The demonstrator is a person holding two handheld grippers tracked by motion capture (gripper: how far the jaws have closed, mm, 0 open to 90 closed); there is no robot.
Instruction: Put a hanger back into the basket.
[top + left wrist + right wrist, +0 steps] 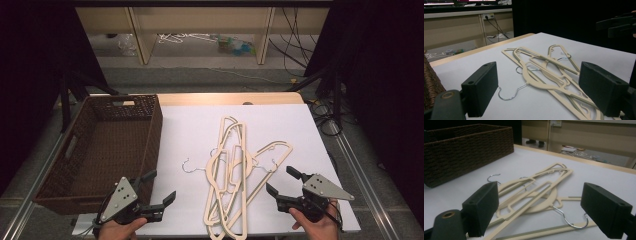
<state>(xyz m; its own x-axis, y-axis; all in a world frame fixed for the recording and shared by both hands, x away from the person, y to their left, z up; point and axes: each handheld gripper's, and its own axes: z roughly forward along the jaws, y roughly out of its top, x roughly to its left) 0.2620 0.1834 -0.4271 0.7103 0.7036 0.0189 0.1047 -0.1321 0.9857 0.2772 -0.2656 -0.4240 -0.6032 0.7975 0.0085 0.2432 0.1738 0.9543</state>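
Several cream plastic hangers (232,170) with metal hooks lie in an overlapping pile on the white table top (190,125), right of centre. A brown wicker basket (150,135) stands empty at the table's left. My left gripper (162,186) is open near the front edge, between basket and pile, with nothing between its jaws. In the left gripper view my left gripper (539,85) faces the hangers (544,75). My right gripper (280,180) is open just right of the pile's near end. In the right gripper view my right gripper (541,205) looks over the hangers (536,192) toward the basket (461,150).
The table's front edge runs close under both hands. A wooden strip (225,98) borders the far side. Beyond it stand shelves with clutter (235,46), and cables (295,40) trail on the floor. Dark curtains flank both sides. The right gripper (619,23) appears in the left gripper view.
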